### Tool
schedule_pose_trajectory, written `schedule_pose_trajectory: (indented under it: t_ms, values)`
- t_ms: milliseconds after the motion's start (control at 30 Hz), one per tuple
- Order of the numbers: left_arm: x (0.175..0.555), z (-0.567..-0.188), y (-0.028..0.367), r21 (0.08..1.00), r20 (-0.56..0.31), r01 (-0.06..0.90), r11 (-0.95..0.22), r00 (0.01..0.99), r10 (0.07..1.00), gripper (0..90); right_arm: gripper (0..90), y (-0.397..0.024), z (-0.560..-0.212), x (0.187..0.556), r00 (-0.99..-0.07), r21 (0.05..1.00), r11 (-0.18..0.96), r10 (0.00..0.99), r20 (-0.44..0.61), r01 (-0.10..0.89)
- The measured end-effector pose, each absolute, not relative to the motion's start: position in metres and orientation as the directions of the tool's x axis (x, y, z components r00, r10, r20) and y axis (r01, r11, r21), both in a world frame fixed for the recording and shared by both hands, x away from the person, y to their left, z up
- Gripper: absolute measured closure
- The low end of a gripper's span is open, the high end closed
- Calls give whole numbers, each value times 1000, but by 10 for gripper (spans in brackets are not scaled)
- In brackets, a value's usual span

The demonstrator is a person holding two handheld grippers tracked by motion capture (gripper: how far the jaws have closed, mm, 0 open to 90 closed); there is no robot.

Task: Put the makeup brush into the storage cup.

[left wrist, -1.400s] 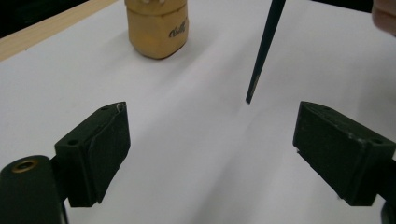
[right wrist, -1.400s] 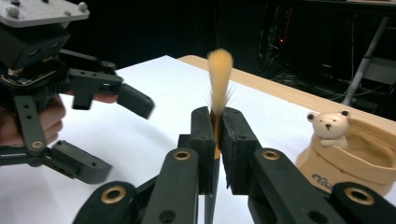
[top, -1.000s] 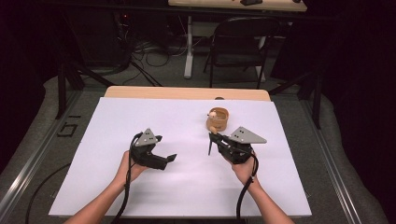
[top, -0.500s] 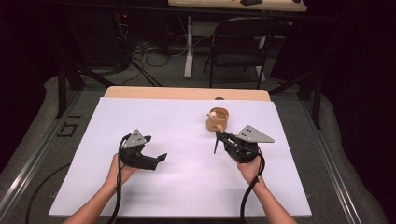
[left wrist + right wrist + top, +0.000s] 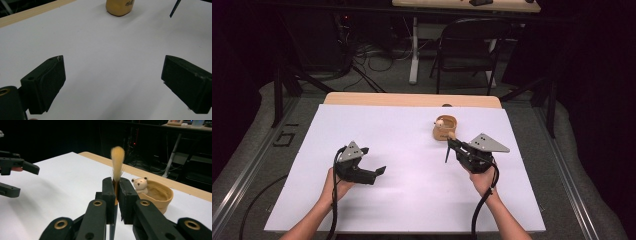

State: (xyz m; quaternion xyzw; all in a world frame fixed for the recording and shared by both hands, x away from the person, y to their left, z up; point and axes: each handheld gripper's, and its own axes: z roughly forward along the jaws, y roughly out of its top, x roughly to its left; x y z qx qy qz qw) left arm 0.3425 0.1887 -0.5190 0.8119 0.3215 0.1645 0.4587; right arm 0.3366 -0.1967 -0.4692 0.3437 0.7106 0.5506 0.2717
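My right gripper (image 5: 452, 143) (image 5: 115, 192) is shut on a brush (image 5: 117, 160). Its tan bristles stand up above the jaws, and its thin dark handle (image 5: 446, 155) hangs down toward the white sheet. Just beyond the gripper sits a small tan bowl (image 5: 445, 126) (image 5: 160, 195) with a little bear figure (image 5: 140, 184) on its rim. My left gripper (image 5: 374, 161) (image 5: 112, 77) is held low over the sheet at the left. Its jaws are wide open with nothing between them. In the left gripper view the bowl (image 5: 120, 6) and the brush handle (image 5: 175, 7) lie far ahead.
A white sheet (image 5: 412, 200) covers most of the wooden table (image 5: 412, 100). A dark folding chair (image 5: 467, 55) and cables stand on the floor beyond the far edge. The left gripper (image 5: 15, 175) appears at the left of the right gripper view.
My left gripper has moved left and a little toward the person, away from the right one. The right gripper has stayed nearly in place, still shut on the brush.
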Motion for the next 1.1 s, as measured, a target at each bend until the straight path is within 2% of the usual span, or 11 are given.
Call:
schedule_pose_trajectory:
  t_ms: [1100]
  values:
    - [323, -525, 222, 859, -2, 369, -356, 696, 718, 46, 845, -219, -460, 349, -564, 966, 177, 824, -42, 187]
